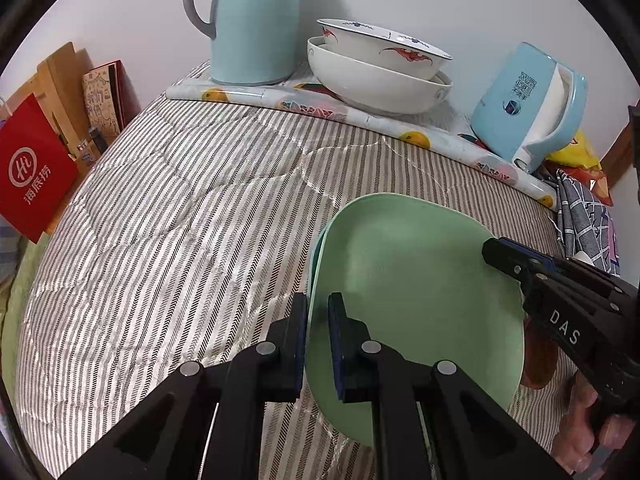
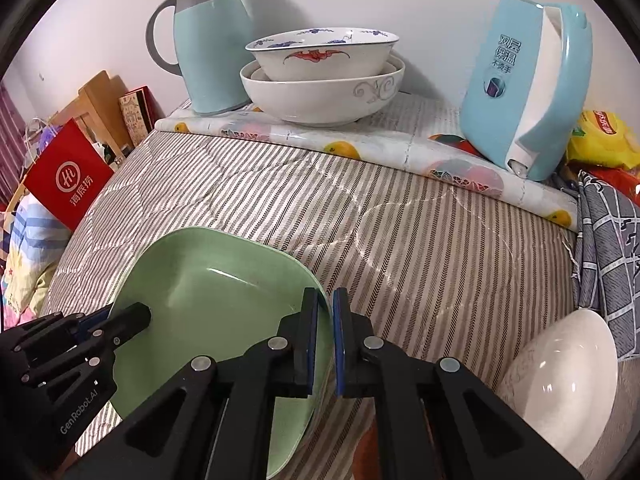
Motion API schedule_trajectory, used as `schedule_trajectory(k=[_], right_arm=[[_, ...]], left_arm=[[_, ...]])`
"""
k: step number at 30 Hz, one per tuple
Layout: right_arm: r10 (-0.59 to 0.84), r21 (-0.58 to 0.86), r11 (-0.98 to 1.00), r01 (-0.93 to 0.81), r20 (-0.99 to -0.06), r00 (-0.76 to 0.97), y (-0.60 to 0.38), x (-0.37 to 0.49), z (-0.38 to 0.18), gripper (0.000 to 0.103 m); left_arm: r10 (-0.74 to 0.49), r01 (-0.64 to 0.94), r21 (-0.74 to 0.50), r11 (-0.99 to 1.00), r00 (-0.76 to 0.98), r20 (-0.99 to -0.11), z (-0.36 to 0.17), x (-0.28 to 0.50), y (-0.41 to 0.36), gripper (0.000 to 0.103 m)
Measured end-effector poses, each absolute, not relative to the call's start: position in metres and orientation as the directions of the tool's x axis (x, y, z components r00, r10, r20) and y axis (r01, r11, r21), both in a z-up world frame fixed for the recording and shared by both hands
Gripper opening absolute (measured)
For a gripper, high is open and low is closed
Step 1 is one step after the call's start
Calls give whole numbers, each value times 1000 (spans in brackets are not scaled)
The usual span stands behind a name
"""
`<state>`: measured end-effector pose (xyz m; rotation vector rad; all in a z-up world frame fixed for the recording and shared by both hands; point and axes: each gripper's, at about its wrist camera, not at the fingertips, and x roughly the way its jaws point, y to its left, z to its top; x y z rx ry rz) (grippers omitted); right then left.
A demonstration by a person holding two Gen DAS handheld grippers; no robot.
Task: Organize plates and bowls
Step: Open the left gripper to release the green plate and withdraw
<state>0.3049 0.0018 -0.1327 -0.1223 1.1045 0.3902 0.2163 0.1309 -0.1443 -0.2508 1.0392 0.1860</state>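
Two grippers hold a green plate [image 1: 416, 300] over a striped quilt [image 1: 180, 220], one on each side. The left gripper [image 1: 318, 344] has its jaws nearly closed on the plate's left rim, one pad on the outer face and one on the inner. The right gripper [image 2: 326, 340] is clamped the same way on the opposite rim. In the left wrist view the right gripper reaches in from the right edge, with fingers [image 1: 588, 432] of a hand wrapped around its handle at the lower right. The plate is squarish with rounded corners and a shallow well, and it sits tilted. A bluish edge shows under its left rim in the left view — whether that is a second plate I cannot tell. At the far side of the quilt, on a fruit-patterned cloth [image 2: 380, 148], stand two stacked bowls [image 2: 324, 84] — a painted one nested in a plain white one with a grey scroll. To their left is a pale blue jug [image 2: 208, 44] with a grey handle, and to their right a light blue kettle [image 2: 524, 88]. A white bowl [image 2: 560, 380] rests on its side at the lower right of the right view, just beside a grey checked cloth [image 2: 612, 256]. A red paper bag [image 1: 32, 168] stands off the left edge.
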Motion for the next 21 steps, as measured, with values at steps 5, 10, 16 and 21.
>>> schedule_trajectory(k=[5, 10, 16, 21], right_arm=[[250, 103, 927, -361, -887, 389, 1, 309, -137, 8], [233, 84, 927, -365, -892, 387, 6, 310, -141, 10], [232, 84, 929, -360, -891, 391, 5, 306, -135, 19], [219, 66, 935, -350, -882, 418, -1, 294, -121, 23]], left_arm=[[14, -256, -135, 957, 506, -863, -146, 216, 133, 11], [-7, -252, -153, 956, 499, -866, -146, 215, 135, 13], [-15, -255, -166, 952, 505, -863, -142, 208, 139, 32], [-17, -244, -167, 955, 519, -855, -131, 200, 136, 32]])
